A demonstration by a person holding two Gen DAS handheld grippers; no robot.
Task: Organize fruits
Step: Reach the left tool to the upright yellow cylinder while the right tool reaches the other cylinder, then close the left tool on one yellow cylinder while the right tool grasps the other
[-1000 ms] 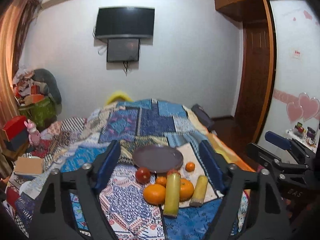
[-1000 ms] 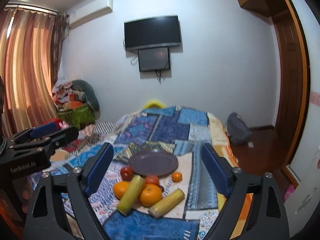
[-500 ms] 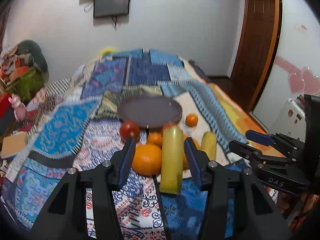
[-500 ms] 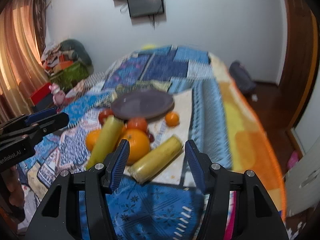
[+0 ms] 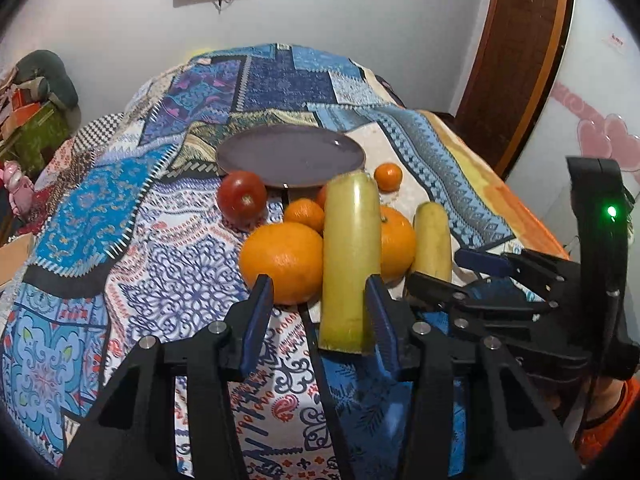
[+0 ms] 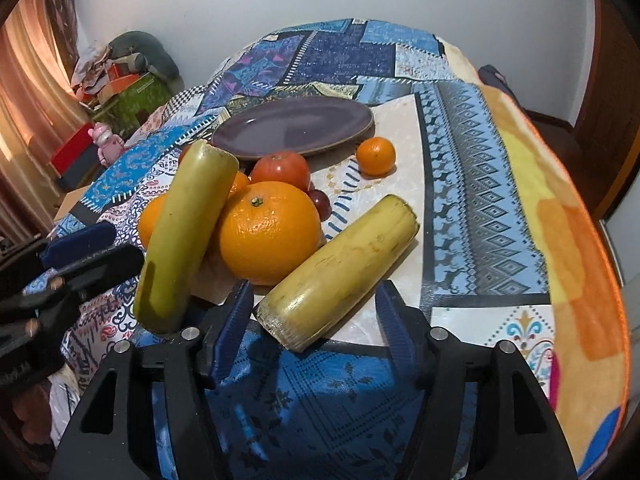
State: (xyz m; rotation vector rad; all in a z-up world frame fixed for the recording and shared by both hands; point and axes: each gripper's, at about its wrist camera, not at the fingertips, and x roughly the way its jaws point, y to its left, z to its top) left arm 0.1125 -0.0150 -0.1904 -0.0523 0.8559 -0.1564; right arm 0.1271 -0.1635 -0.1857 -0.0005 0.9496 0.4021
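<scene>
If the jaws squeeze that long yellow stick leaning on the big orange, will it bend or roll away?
The long yellow-green stalk looks stiff and straight, so it probably won't bend. Its round, smooth skin may slip or roll. It leans on the big orange, so lifting it could nudge that orange, which looks apt to roll on the soft quilt.

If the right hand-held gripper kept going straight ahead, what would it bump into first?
Most likely the yellow stalk, whose near end lies between the open right hand-held gripper fingers; the big orange is behind it.
</scene>
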